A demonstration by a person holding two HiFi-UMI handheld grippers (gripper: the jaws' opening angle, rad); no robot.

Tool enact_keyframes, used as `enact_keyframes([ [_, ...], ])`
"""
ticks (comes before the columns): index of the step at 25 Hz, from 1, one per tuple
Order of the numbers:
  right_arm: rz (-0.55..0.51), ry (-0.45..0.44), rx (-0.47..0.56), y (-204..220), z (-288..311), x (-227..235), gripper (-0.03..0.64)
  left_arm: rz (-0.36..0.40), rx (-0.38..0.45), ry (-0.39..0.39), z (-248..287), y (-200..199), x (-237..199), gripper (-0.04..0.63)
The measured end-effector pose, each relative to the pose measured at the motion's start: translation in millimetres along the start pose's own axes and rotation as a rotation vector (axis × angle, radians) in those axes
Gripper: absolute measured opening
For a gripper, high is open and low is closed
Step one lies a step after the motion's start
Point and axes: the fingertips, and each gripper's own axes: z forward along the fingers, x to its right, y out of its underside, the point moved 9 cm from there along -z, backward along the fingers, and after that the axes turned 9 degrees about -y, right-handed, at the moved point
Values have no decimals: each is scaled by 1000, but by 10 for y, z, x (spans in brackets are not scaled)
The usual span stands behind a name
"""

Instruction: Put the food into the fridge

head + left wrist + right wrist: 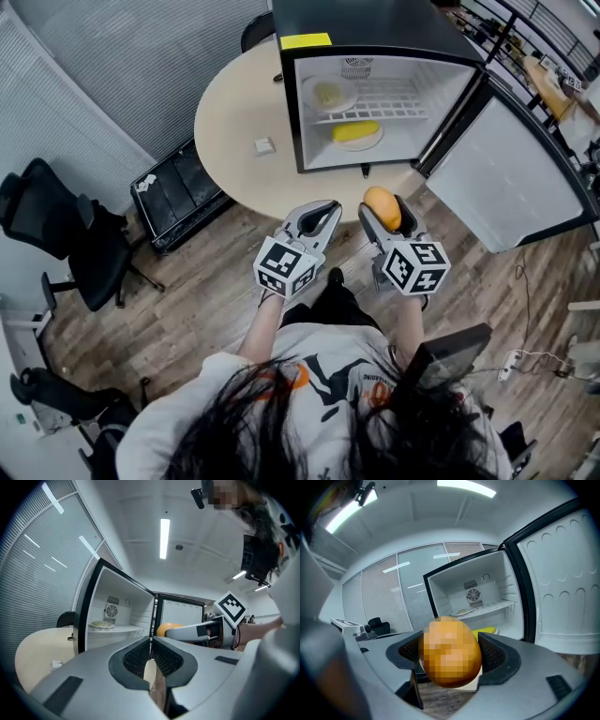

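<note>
**A:** ok, what's the big stuff here?

**B:** A round tabletop [230,112] with a mini fridge [370,23] standing at its right edge. The fridge's top runs out of frame in the head view. The fridge door [511,173] is swung wide to the right and hangs out past the tabletop's edge, over the wood floor [187,281].

**A:** and the grippers?

**B:** Both are just off the tabletop's near edge, above the floor. The right gripper [384,202] has its fingers clamped on a round orange food item [382,211], pointed at the open fridge. In the right gripper view the item is a blocky smear, so I can't make out its surface. The left gripper [322,212] has its fingers pressed together with nothing between them. You can see the pads meeting in the left gripper view.

**A:** anything inside the fridge?

**B:** There's a plate [328,94] on the wire shelf with something pale on it, too small to name. Below that, a yellow food [356,130] sits on a second plate on the fridge's bottom. There's also a small white thing [265,145] on the tabletop left of the fridge, no clue what it is.
</note>
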Motion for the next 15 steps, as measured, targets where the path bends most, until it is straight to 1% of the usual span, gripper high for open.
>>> enact_keyframes([
  [6, -3, -9, 8, -128, 194, 185, 357, 5, -10, -1, 265, -35, -130, 11],
  [15, -23, 10, 22, -395, 483, 618, 357, 10, -35, 27, 808, -46, -276, 11],
])
